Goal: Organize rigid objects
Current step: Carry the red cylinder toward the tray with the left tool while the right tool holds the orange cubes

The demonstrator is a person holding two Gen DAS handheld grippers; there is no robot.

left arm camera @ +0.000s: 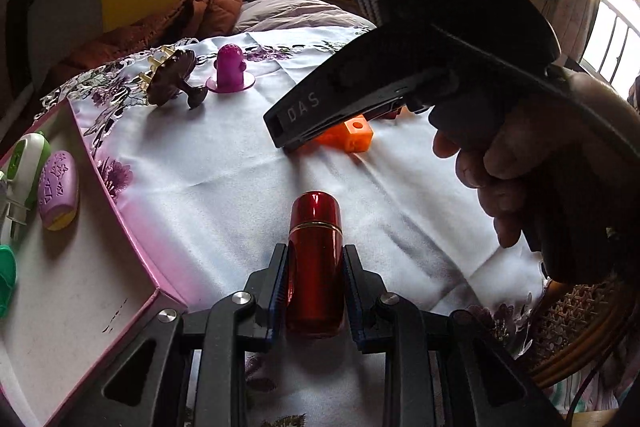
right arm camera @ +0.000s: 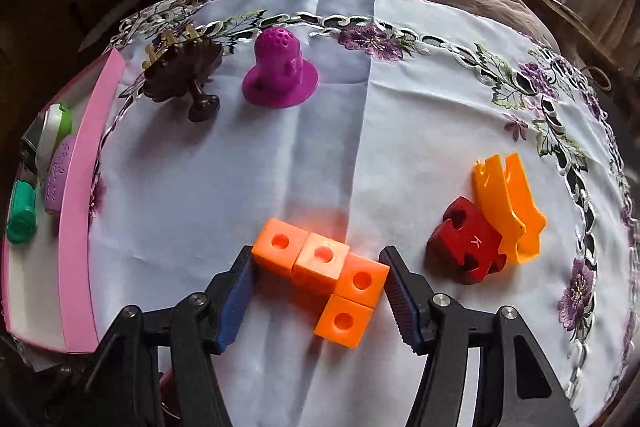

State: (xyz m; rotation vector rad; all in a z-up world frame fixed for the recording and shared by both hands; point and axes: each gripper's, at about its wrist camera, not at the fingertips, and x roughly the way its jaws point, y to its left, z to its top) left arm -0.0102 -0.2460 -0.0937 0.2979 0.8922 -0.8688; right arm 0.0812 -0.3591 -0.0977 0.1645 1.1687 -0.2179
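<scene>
Left gripper (left arm camera: 315,291) clamped on red cylinder (left arm camera: 316,263) right of pink box (left arm camera: 120,227); right gripper (right arm camera: 320,291) half open, straddling orange blocks (right arm camera: 324,271) on worktop, pads not pressing.

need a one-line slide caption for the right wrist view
Right tongs straddle the orange cube chain on the white cloth, pink box at left.

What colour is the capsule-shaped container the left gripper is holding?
Glossy red with a thin gold band, clearest in the left wrist view: container.
</scene>
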